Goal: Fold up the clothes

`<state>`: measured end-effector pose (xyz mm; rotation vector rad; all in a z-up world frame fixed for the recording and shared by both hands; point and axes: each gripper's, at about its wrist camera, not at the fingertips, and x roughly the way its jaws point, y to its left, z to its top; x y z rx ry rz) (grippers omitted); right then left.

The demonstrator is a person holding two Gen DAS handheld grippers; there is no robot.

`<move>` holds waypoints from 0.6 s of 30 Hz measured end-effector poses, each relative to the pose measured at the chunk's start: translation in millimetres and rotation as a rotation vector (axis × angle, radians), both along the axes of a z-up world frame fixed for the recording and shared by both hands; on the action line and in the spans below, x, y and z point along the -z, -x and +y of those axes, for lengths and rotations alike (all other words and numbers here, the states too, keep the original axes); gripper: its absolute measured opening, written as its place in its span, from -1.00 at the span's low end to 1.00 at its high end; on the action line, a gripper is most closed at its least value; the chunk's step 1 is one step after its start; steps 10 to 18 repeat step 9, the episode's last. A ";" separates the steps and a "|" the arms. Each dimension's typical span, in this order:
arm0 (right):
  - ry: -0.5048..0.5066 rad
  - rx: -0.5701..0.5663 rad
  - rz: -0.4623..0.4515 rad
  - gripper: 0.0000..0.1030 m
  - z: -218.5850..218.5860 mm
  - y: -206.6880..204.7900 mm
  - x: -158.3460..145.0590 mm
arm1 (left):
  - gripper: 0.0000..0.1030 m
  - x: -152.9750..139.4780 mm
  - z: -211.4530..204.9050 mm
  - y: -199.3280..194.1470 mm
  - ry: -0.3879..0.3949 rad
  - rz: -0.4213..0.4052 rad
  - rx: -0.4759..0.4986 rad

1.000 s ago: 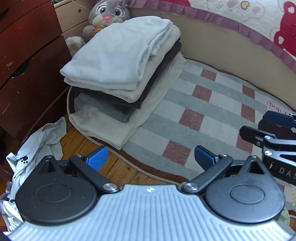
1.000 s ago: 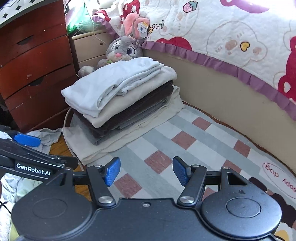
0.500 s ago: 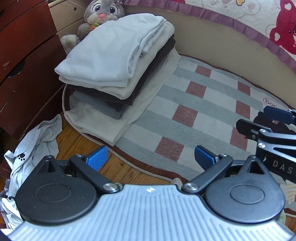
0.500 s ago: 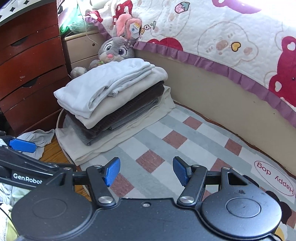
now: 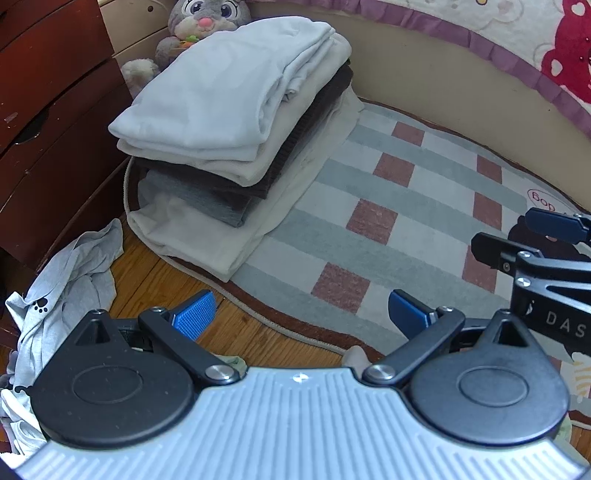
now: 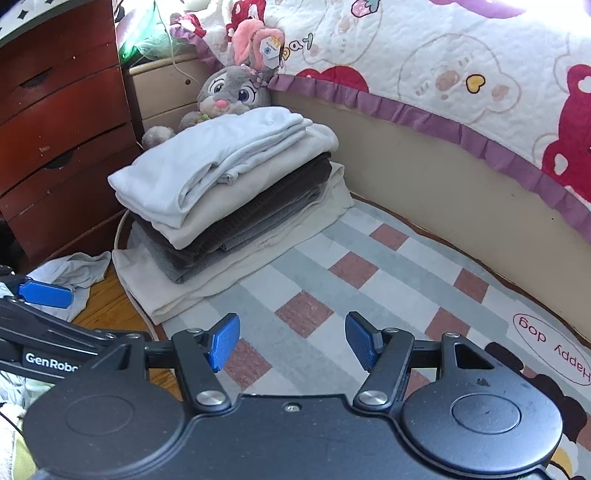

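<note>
Your folded stack (image 5: 236, 122) sits at the far left corner of the rug (image 5: 388, 192), pushed up toward the dresser (image 5: 48, 110) and the plush rabbit (image 5: 203, 18); that looks deliberate, since it leaves the checked middle of the rug bare as a folding surface. The stack goes from a wide cream piece at the bottom, through grey and dark brown, to the pale pieces on top, so the broadest layer carries the rest and nothing overhangs far; the top piece has a loose fold hanging at its right edge, which could slide if you set more on it carelessly.

The unfolded garment (image 5: 66, 280), grey with a paw print, lies crumpled on the wood floor (image 5: 236, 328) left of the rug, just beside your left gripper (image 5: 299, 314); it appears to be the next piece to fold. Your left gripper has its jaws spread wide with nothing between them, hanging over the rug's edge; your right gripper (image 6: 291, 341) is likewise apart and empty, over the checked area, its pads clear of the cloth.

Both being empty and angled down suits a pickup; I judge you would reach left for the grey garment and bring it onto the bare part of the rug; take care that it does not drag against the stack's bottom layer on the way.
</note>
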<state>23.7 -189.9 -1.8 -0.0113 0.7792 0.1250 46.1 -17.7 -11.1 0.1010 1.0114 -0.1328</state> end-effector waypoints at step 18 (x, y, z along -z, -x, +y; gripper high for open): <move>0.009 -0.006 0.000 0.33 4.3 -0.6 -0.5 | 0.98 2.2 5.2 -0.9 -0.007 0.005 0.009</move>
